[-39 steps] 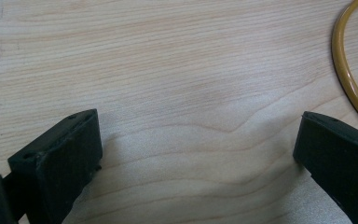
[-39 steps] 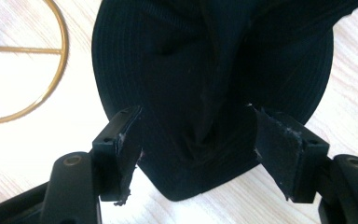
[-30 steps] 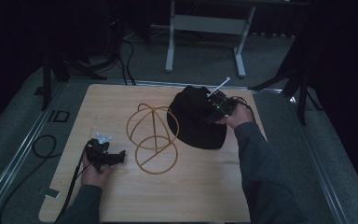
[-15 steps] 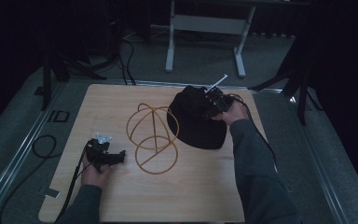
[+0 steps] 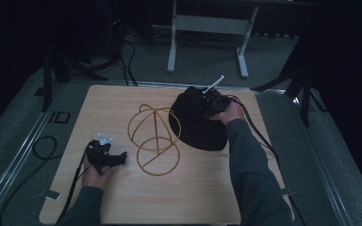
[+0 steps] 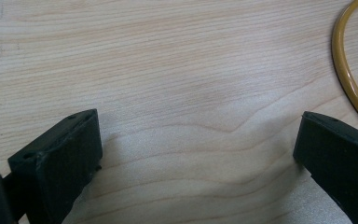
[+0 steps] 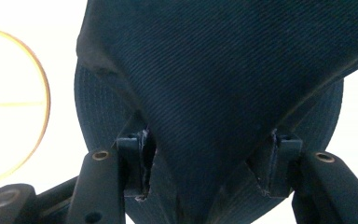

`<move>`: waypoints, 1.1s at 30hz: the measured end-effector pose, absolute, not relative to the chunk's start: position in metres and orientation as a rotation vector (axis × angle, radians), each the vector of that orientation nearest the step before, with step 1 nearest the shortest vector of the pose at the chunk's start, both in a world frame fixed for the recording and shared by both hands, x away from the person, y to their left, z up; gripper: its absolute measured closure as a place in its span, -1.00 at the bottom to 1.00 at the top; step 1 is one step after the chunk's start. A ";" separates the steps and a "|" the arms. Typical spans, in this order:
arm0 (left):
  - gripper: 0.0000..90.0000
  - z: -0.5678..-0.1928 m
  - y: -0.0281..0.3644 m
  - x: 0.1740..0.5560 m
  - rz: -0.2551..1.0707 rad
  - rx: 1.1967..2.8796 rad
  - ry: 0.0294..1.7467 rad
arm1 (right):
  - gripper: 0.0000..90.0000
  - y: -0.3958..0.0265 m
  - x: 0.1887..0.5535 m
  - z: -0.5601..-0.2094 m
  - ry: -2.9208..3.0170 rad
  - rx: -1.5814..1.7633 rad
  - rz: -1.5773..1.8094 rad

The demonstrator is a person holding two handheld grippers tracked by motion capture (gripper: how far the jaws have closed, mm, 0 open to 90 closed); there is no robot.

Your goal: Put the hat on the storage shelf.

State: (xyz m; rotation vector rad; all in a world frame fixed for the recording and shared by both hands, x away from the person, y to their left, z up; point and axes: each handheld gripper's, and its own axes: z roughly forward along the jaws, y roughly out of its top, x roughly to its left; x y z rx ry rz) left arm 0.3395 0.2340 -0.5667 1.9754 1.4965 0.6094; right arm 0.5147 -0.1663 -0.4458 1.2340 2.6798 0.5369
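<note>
Since the earlier frame, right gripper (image 5: 206, 106) has shifted slightly toward 11 o'clock, jaws pinching a fold of the black cap (image 7: 214, 84) at the table's (image 5: 122, 101) 1 o'clock. Left gripper (image 5: 118, 159) rests at 8 o'clock, jaws spread wide on nothing, just beside the yellow wire frame (image 5: 154, 140).

my right tongs (image 7: 209, 186): black | cap (image 5: 195, 120) between them: dark navy twill weave | wire frame (image 5: 153, 139) beside my left tongs (image 6: 196, 158): mustard yellow | surface (image 5: 122, 197): pale wood grain
</note>
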 end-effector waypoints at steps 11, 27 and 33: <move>-0.97 -0.567 0.234 0.340 0.609 1.975 1.497 | 0.30 -0.163 0.523 -0.452 2.709 1.332 0.491; -0.97 -0.567 0.234 0.340 0.610 1.975 1.497 | 0.88 -0.162 0.521 -0.454 2.722 1.312 0.470; -0.97 -0.567 0.234 0.340 0.609 1.976 1.497 | 0.91 -0.171 0.517 -0.451 2.715 1.327 0.539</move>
